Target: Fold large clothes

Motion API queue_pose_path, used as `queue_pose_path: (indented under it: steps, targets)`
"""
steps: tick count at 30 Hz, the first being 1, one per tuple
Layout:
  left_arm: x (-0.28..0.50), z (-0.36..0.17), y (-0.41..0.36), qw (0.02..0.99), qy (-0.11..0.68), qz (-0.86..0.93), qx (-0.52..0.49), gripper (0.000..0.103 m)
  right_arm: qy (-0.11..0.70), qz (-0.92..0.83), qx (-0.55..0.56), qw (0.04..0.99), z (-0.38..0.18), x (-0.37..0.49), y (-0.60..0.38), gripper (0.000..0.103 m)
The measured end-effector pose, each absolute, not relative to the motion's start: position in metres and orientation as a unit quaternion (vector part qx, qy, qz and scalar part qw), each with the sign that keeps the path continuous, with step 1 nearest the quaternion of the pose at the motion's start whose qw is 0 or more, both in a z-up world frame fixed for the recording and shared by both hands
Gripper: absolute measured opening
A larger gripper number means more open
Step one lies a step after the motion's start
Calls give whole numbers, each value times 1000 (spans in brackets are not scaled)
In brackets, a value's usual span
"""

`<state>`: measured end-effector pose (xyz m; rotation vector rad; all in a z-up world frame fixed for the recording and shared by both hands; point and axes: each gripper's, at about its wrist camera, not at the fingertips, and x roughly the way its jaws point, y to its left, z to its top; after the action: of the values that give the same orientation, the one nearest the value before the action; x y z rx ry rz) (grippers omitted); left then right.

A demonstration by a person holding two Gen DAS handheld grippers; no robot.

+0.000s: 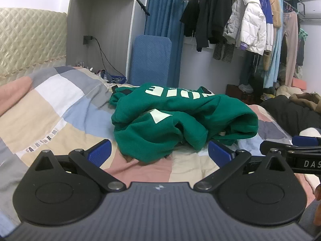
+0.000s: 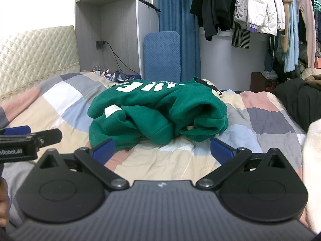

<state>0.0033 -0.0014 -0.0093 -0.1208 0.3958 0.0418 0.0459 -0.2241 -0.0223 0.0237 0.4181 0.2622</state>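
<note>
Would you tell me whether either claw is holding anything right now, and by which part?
Nothing is held: left claw and right claw are open, short of the green sweatshirt.

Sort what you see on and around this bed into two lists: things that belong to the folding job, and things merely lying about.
Belongs to the job:
green sweatshirt, crumpled on the patchwork quilt
left gripper, open
right gripper, open

Lying about:
hanging white puffer jacket
blue padded board against the curtain
black garment at the bed's right edge
</note>
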Motion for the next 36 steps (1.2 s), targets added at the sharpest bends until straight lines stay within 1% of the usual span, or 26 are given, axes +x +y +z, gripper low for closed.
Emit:
queue_pose_path:
  steps: [24,36]
  targets:
    - [4,-14,-2,980,188,34,-59,103,217,126,6,968,-27,49,-221,103]
    - [-10,-11,-14,981,181,48,-48,103,204,134,9,970,-22,45,-223,103]
